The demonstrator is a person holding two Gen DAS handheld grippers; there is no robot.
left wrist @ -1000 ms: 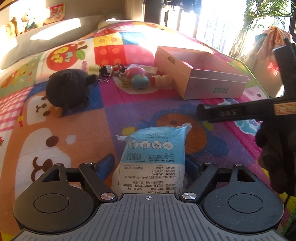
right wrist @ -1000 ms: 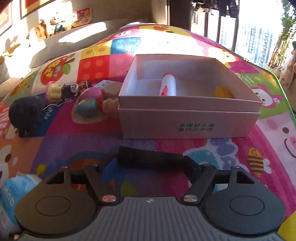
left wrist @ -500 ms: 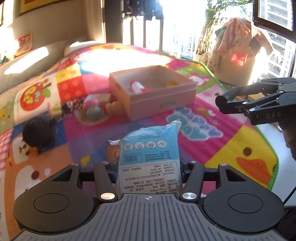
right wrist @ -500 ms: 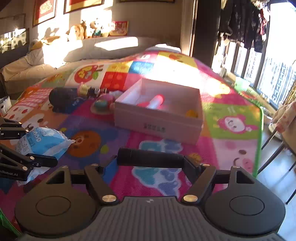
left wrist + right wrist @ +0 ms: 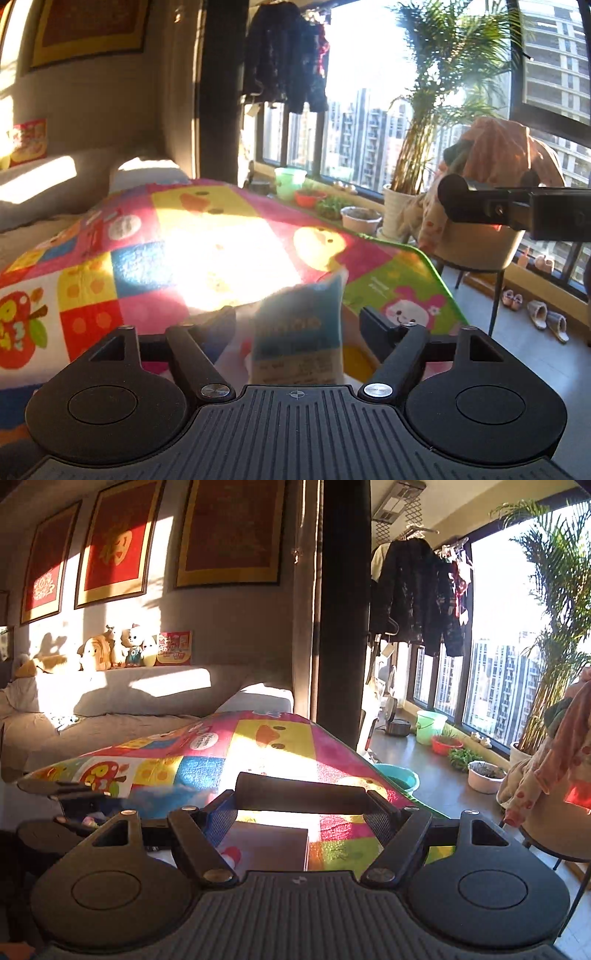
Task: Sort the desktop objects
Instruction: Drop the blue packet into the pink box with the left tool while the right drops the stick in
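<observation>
In the left wrist view my left gripper point(image 5: 297, 319) has its fingers spread wide, and the blue and white tissue packet point(image 5: 298, 325) stands blurred between them, touching neither finger. In the right wrist view my right gripper point(image 5: 301, 803) is shut on a black cylinder point(image 5: 301, 796) held crosswise between the fingertips. The pink cardboard box point(image 5: 267, 843) lies just below and in front of it, with a red and white tube point(image 5: 231, 853) at its left side. The right gripper also shows at the right of the left wrist view point(image 5: 458, 201).
A colourful play mat point(image 5: 147, 258) covers the table. A grey sofa point(image 5: 110, 701) with plush toys point(image 5: 110, 650) stands behind. Plant pots point(image 5: 484, 775), a green bucket point(image 5: 430, 725) and a chair with clothes point(image 5: 491, 206) stand by the window at right.
Both grippers have tilted up, so the views show the room instead of the mat. The left gripper has opened and the tissue packet is loose between its fingers. The right still holds the cylinder.
</observation>
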